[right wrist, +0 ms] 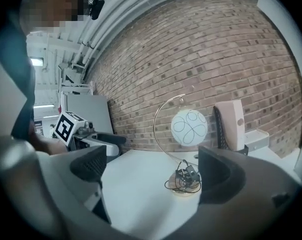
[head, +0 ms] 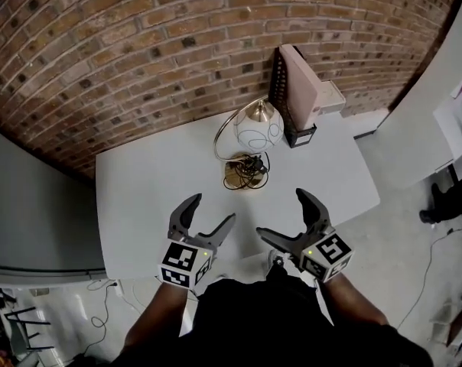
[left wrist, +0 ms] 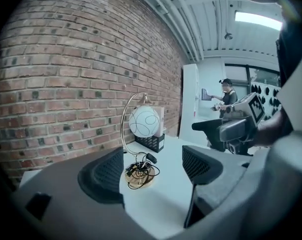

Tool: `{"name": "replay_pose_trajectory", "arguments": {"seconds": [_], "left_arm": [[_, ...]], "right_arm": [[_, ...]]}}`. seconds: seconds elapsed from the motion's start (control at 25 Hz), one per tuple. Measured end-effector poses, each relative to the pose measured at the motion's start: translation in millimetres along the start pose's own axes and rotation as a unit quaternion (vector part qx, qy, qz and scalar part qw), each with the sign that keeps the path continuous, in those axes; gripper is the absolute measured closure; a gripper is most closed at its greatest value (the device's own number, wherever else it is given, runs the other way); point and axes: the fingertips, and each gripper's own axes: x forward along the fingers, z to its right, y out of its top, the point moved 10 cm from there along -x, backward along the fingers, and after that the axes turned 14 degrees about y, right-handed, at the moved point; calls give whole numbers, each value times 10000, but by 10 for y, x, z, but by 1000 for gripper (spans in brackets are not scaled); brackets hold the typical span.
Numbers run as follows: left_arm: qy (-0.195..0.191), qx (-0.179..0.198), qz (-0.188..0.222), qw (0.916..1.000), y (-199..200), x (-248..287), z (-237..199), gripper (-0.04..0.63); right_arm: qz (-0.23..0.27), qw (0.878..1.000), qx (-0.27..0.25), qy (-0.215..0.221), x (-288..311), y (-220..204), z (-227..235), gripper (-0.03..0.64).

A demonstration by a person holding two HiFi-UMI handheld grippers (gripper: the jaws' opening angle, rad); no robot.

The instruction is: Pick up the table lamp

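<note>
I've got the left gripper (head: 213, 209) and right gripper (head: 280, 212) up now: grey bodies, curved dark jaws, each with a cube (head: 187, 262) of black-and-white square markers. The pads (left wrist: 108, 176) show a fine mesh texture. The person wears a black top (head: 277, 319).

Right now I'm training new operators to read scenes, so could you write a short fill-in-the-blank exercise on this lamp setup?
The table lamp stands on a white table before a ____ wall.
Its black cord lies coiled on the lamp's ____.
The left gripper and right gripper both hold their jaws ____, with nothing between them.
Missing words: brick; base; open.
</note>
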Motion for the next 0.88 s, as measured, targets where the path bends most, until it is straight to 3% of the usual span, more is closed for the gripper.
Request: {"name": "replay_pose_trajectory", "arguments": {"seconds": [0.52,0.88], "left_arm": [[1238,-135,-51,9922,310,245,376,230],[1508,-127,-36,9885,414,311,274,230]], "right_arm": [[-216,9957,-28,904,-208,80,857,57],[-235,9952,-120,941,-120,86,1089,61]]}}
